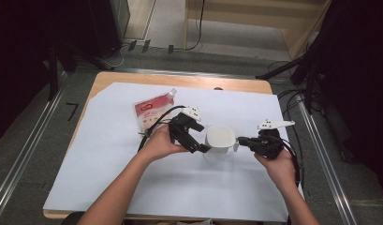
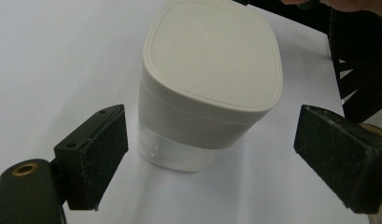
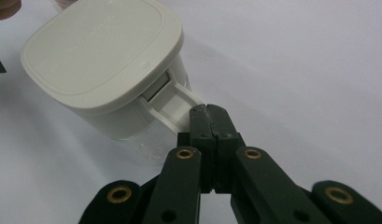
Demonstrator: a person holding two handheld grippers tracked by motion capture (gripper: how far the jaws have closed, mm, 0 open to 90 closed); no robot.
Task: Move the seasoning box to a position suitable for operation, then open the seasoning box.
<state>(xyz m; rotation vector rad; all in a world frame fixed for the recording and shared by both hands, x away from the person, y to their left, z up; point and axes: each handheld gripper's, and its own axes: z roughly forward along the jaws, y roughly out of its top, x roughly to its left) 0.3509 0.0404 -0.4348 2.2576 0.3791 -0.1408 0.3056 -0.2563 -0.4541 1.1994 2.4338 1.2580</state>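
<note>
Near the counter's (image 1: 109, 154) middle stands a clear jar (image 1: 219, 144) with a rounded-square cream lid, its handle (image 3: 177, 105) pinched by the right tongs (image 3: 209, 112), the left tongs (image 2: 212, 154) gaping around it untouched.

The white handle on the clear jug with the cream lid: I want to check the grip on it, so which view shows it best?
The right gripper view: the white handle runs from under the cream lid into the shut right claw. In the high view the handle is a small sliver. The left gripper view faces the jug's other side.
</note>
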